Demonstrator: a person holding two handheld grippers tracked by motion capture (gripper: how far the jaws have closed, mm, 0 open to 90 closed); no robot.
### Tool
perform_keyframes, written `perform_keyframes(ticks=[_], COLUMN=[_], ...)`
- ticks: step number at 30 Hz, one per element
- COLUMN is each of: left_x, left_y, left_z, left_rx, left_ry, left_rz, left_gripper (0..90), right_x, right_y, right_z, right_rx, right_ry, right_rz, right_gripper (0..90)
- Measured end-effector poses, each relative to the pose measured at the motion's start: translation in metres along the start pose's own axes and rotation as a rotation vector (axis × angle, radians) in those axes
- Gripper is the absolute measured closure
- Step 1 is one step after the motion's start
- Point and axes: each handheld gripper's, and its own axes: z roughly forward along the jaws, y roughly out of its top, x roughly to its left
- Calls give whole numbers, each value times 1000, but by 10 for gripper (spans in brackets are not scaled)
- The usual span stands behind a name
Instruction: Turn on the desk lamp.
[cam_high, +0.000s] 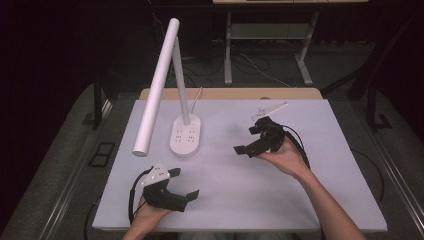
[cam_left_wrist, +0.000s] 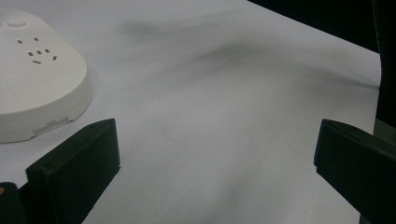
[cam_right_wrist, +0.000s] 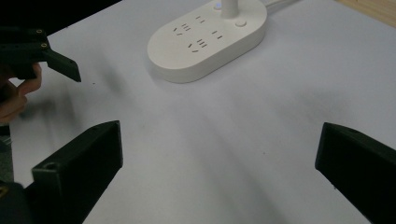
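A white desk lamp stands on the white table (cam_high: 300, 200). Its oval base (cam_high: 186, 134) carries socket holes, and its long tube head (cam_high: 156, 87) slants down to the left. My left gripper (cam_high: 184, 183) hovers near the front left of the table, open and holding nothing. In the left gripper view its jaws (cam_left_wrist: 217, 154) stand wide apart over bare tabletop, with the lamp base (cam_left_wrist: 37, 70) at upper left. My right gripper (cam_high: 246, 139) is open to the right of the base. In the right gripper view its jaws (cam_right_wrist: 219, 158) are spread and hold nothing, the base (cam_right_wrist: 208, 39) ahead.
The lamp's stem (cam_high: 181, 80) rises from the back of the base and a white cord (cam_high: 196, 97) trails behind it. The other gripper (cam_right_wrist: 42, 56) and a hand (cam_right_wrist: 18, 93) appear at the left of the right gripper view. A wooden strip (cam_high: 230, 93) borders the table's far edge.
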Motion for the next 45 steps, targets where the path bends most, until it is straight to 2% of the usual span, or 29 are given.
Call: perform_keyframes(ticks=[5, 18, 30, 33, 45], left_x=[1, 1, 1, 1, 0], left_y=[0, 0, 0, 0, 0], left_z=[0, 1, -1, -1, -1], left_rx=[-1, 4, 4, 4, -4], left_ry=[1, -5, -5, -5, -12], left_rz=[3, 9, 12, 10, 2], left_gripper=[0, 0, 0, 0, 0], right_x=[-4, -14, -16, -17, -23], right_y=[7, 24, 47, 51, 71], right_z=[8, 26, 45, 48, 68], right_rx=[-1, -1, 6, 2, 12], right_ry=[-9, -6, -5, 3, -18], right_rz=[-6, 19, 10, 24, 29], right_gripper=[5, 5, 5, 5, 5])
